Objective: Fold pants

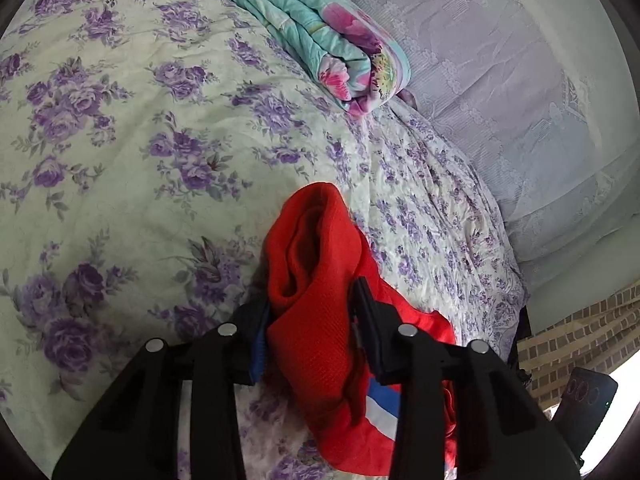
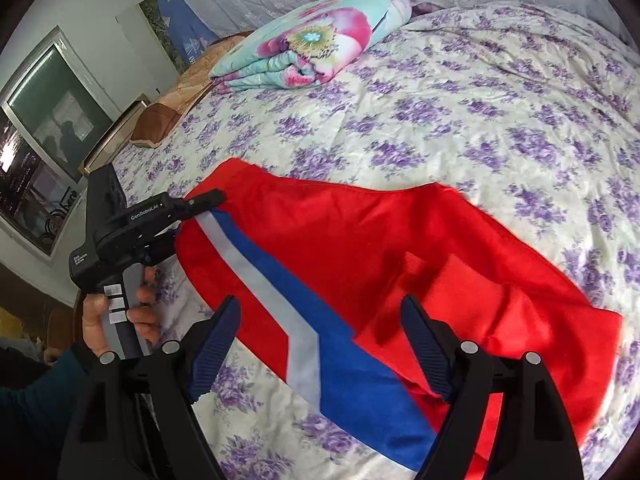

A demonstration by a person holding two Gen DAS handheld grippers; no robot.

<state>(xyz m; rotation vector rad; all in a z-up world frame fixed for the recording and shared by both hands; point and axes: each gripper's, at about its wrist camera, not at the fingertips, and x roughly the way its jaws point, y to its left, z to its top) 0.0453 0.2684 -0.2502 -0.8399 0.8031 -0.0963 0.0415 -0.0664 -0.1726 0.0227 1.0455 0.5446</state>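
Red pants (image 2: pixel 400 248) with a white and blue side stripe (image 2: pixel 280 300) lie spread on the bed. In the left wrist view my left gripper (image 1: pixel 310 304) is shut on a bunched corner of the red pants (image 1: pixel 316 264), lifted a little off the sheet. The left gripper also shows in the right wrist view (image 2: pixel 208 200), clamped on the pants' far left edge. My right gripper (image 2: pixel 320 320) is open, its jaws wide apart just above the striped part of the pants, holding nothing.
The bed has a purple-flowered sheet (image 2: pixel 480 100). A folded teal and pink quilt (image 2: pixel 312 44) lies at the far end near a lace-covered headboard (image 1: pixel 500 80). A brown pillow (image 2: pixel 156 124) and a window (image 2: pixel 48 120) are on the left. The bed's edge is near the left hand.
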